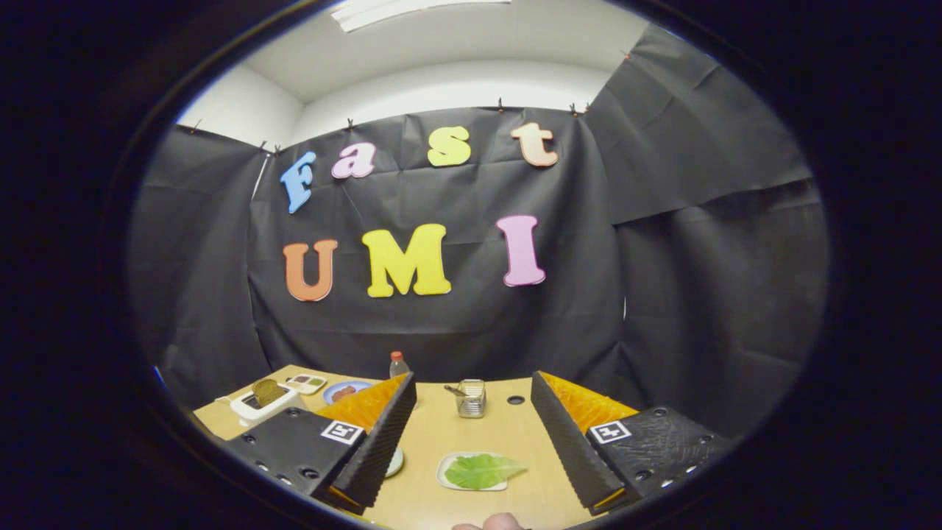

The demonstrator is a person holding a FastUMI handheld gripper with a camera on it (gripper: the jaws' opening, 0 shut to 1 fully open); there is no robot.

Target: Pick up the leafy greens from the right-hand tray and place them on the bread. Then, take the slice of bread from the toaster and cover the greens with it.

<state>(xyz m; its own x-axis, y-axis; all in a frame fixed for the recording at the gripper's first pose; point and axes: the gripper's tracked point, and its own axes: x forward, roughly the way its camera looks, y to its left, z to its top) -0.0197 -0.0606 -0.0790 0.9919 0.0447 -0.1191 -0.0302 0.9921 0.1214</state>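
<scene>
Gripper view: jaws wide apart, empty, held above the desk (441, 442), both fingers (383, 434) well clear of anything. Gripper (471, 442) midpoint sits over bare wood. Leafy greens (482, 471) lie flat on a small white tray (445, 478), between the fingers and a little below the tips, so the tray is the landmark here. Leaf overhangs the tray's right edge slightly. Beyond the tray, a metal cup (471, 397) with a utensil in it, and a dark hole in the desk just right of the cup. Far left of the tray, a white toaster (261, 401) with a bread slice (268, 390) standing in its slot. Behind the toaster, a small tray (307, 381) and a blue plate (346, 390) with something reddish; a bottle (398, 364) stands behind that. Just left of the greens tray, a pale plate edge (395, 464) peeks out from behind the left finger; bread on it cannot be confirmed. A fingertip (500, 521) of a person shows below the tray.

Risks, as I judge them: leaf is thin and flat, so the jaws may pinch the tray rim with it or slide over it and close on nothing. Coming down too steeply could push the light tray across the desk. Target plate is hidden by the left finger, so placement could miss. Metal cup is close enough to clip on a forward overshoot.
</scene>
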